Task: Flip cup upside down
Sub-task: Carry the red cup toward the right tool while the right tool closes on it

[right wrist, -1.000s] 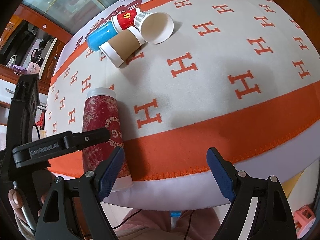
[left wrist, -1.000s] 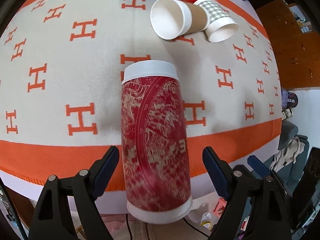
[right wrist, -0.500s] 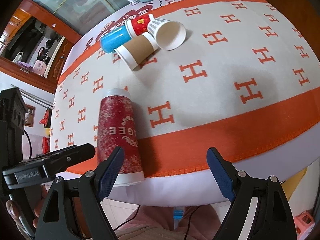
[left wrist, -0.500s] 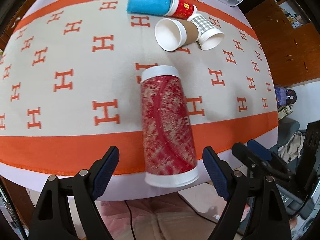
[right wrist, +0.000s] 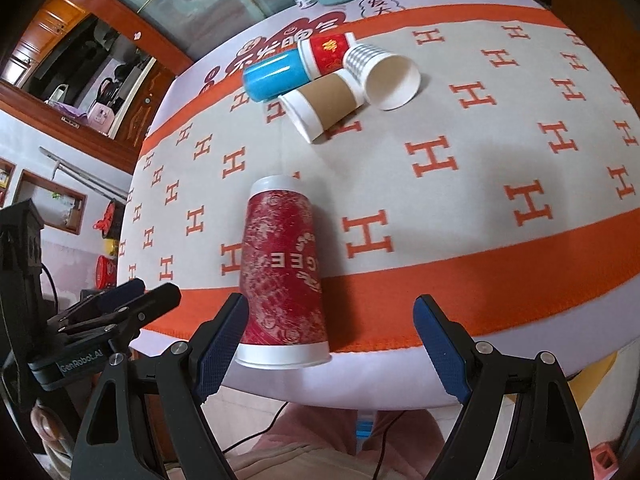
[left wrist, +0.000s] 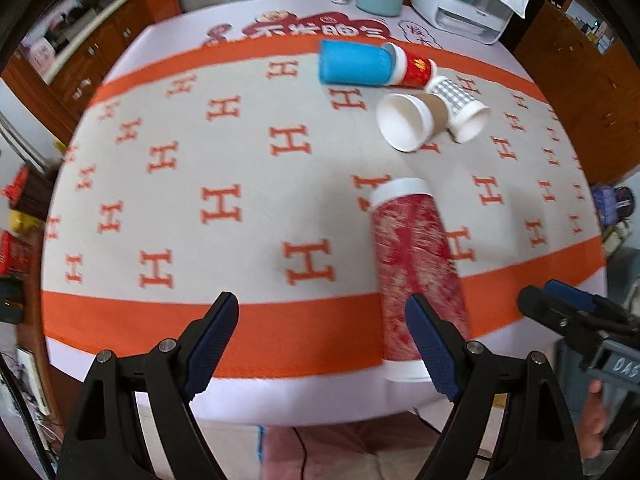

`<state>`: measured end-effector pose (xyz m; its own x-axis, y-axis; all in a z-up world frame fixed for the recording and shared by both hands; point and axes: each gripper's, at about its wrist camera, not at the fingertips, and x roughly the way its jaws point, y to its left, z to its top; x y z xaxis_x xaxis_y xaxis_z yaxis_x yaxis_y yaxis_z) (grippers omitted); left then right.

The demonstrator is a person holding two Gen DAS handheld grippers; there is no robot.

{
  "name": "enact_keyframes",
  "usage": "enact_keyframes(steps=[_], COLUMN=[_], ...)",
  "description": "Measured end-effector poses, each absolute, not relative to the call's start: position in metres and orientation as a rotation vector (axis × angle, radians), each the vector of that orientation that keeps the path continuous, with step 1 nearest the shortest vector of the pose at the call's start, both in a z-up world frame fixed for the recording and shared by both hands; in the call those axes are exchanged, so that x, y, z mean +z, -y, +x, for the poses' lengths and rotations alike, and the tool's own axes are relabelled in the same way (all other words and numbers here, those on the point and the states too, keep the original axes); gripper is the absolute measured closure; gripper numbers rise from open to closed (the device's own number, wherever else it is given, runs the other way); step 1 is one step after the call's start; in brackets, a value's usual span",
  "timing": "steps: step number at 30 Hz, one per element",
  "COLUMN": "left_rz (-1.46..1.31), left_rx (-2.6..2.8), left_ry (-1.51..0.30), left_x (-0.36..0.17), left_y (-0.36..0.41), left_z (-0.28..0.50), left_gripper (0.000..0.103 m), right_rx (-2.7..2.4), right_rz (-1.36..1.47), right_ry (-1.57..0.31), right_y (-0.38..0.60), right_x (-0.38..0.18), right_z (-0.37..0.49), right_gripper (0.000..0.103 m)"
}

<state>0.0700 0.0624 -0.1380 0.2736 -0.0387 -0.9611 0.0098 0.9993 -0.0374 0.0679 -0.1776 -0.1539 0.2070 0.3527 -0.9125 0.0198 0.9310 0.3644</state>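
My tall red cup (right wrist: 280,276) stands inverted on the near edge of the table (right wrist: 400,384): its wide white rim is flat down on the surface, right where the orange band of the H-patterned cloth (right wrist: 480,184) gives way to the pale border, and its narrower white base points up. The long axis is vertical, with the lettering on the side reading upside down. In the left wrist view the same cup (left wrist: 412,264) is blurred, but the rim-down pose reads the same.

My left gripper (left wrist: 322,344) has its jaws spread wide with nothing between them. Its right finger overlaps the lower part of the cup in that view, and I cannot tell whether it touches. My right gripper (right wrist: 328,344) is also spread wide and empty; the cup sits toward its left finger, the blue pad just beside the cup's lower wall.

Farther back on the cloth a cluster of four cups lies tipped over, touching one another: a blue cup (right wrist: 274,74), a red paper cup (right wrist: 328,52), a brown-sleeved cup (right wrist: 324,104) and a grey checked cup (right wrist: 380,72) with its mouth open toward my right
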Motion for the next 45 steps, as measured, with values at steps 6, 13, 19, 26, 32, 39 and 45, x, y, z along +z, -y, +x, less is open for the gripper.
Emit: enact_keyframes(steps=[6,13,19,26,32,39,45], left_rz=[-0.023,-0.070,-0.119,-0.122,-0.104,-0.091,-0.093], left_rx=[-0.010,-0.001,-0.014,-0.022,-0.035,-0.052,-0.057], left_ry=[-1.305,-1.327,-1.380,-1.422,-1.439,-1.457,-1.461], left_x=[-0.151,-0.167,-0.185,-0.199,-0.207,-0.214,-0.218], left_y=[-0.079,-0.098,-0.112,-0.116,-0.114,-0.114,-0.117], left_z=[0.075,0.088,0.104,0.121,0.132,0.139,0.144], left_gripper=[0.019,0.013,0.011,0.011,0.011,0.011,0.011], right_rx=[0.266,0.278,0.258,0.233,0.239,0.270,0.258], right_rz=[0.328,0.301,0.294,0.292,0.309,0.339,0.360], right_ry=[-1.385,-1.427,-1.460,-1.506,-1.544,-1.584,-1.592], right_y=[0.156,0.132,0.123,0.117,0.108,0.094,0.089], right_x=[-0.163,-0.181,-0.201,-0.224,-0.243,-0.258,-0.265], right_z=[0.085,0.104,0.119,0.140,0.153,0.162,0.172], right_gripper=[0.017,0.017,0.017,0.017,0.017,0.016,0.016])
